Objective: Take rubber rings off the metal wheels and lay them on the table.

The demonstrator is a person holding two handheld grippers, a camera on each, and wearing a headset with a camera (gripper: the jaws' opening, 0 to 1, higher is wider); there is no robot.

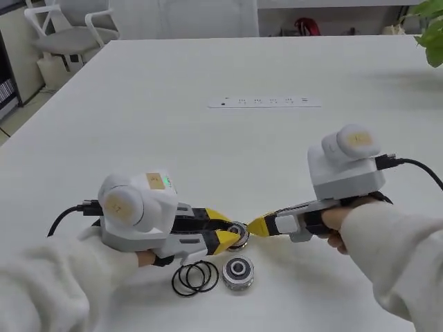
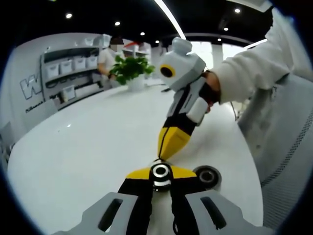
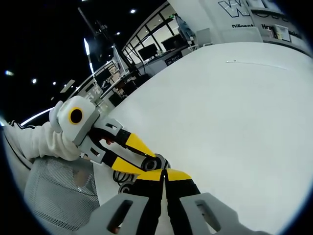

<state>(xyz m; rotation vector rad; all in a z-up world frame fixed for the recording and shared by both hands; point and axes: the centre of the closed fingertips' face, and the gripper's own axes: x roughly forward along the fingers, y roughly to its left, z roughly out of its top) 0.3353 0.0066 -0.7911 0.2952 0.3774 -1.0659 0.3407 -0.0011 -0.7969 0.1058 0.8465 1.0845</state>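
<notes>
The left gripper (image 1: 230,237) is closed on a small silver metal wheel (image 2: 160,173), with one yellow jaw tip on each side of it. The wheel is held just above the white desk (image 1: 208,152), at its near edge, with one face turned toward the left gripper's camera.

The right gripper (image 1: 255,226) points at the left gripper from the opposite side. Its jaws are together, and their yellow tip touches the rim of the held wheel. In the right gripper view, its own jaws (image 3: 165,174) show only a thin seam between them. It cannot be determined whether a ring is pinched in that seam.

A second silver metal wheel (image 1: 238,271) lies flat on the desk, just in front of both grippers and apart from them. Several thin black rubber rings (image 1: 195,277) lie overlapping on the desk, just beside this second wheel and below the left gripper.
</notes>
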